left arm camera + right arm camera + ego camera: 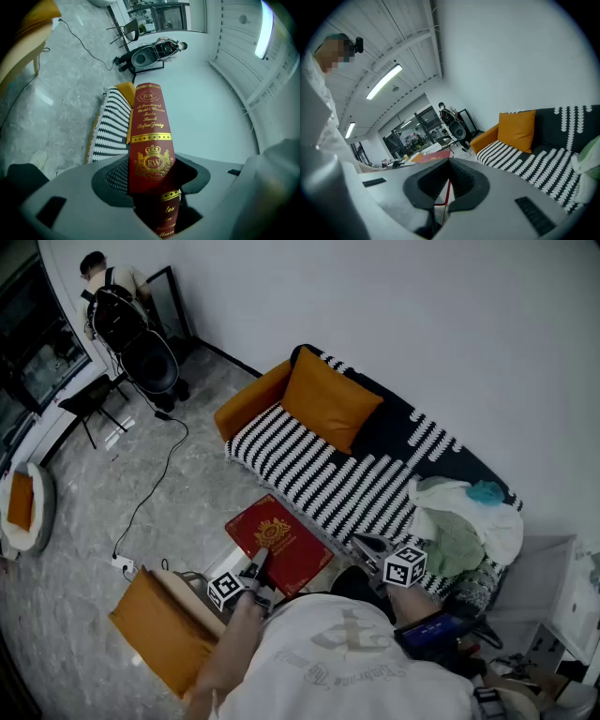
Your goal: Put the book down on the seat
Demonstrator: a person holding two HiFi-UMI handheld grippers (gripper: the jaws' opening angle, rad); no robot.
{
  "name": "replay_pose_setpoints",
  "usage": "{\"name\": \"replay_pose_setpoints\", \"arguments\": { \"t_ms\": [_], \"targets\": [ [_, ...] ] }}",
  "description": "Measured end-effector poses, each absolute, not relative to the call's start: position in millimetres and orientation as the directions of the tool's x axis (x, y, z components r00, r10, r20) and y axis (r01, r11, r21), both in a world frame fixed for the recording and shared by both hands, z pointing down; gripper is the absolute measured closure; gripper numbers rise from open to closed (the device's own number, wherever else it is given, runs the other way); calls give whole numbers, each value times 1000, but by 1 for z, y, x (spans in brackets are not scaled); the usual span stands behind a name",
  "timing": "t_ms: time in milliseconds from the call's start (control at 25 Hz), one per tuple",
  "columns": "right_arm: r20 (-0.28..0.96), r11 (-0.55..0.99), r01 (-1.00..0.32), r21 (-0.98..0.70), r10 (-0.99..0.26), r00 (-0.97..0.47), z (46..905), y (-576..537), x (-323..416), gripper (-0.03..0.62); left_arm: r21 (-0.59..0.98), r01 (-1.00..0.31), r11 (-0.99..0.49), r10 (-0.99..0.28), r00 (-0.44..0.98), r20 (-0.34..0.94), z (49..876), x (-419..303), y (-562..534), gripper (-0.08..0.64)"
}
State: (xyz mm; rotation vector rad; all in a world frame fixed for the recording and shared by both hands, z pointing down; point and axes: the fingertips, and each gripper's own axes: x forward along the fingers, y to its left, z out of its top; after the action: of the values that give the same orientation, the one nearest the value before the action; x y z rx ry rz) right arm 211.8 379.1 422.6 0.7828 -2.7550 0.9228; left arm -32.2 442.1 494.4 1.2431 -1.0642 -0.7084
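Clenched on the red book (281, 540), the left gripper (253, 574) presses its pads against the two covers near one end, and the gold-printed spine faces its camera. The book lies roughly level with its crested front cover up, just in front of the sofa (314, 479). Its far corner reaches the front edge of the striped seat and the rest hangs over the floor (202, 521); whether that corner touches the seat cannot be told. The right gripper (366, 545) hovers beside the book, toward the sofa's end heaped with clothes (464, 521), its jaws drawn together with nothing between them. An orange cushion (328, 399) leans on the sofa's back near its orange arm (248, 401).
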Motion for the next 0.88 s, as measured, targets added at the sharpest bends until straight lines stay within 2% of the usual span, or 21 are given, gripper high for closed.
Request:
{"name": "replay_pose_setpoints", "arguments": {
  "t_ms": [440, 880],
  "targets": [
    [256, 620, -575, -533, -530, -808, 424, 373, 240, 578, 968, -104, 230, -879, 405, 252, 504, -18, 434, 314],
    [306, 621, -603, -501, -524, -795, 433, 371, 233, 578, 968, -120, 219, -868, 429, 249, 507, -20, 439, 314]
  ]
}}
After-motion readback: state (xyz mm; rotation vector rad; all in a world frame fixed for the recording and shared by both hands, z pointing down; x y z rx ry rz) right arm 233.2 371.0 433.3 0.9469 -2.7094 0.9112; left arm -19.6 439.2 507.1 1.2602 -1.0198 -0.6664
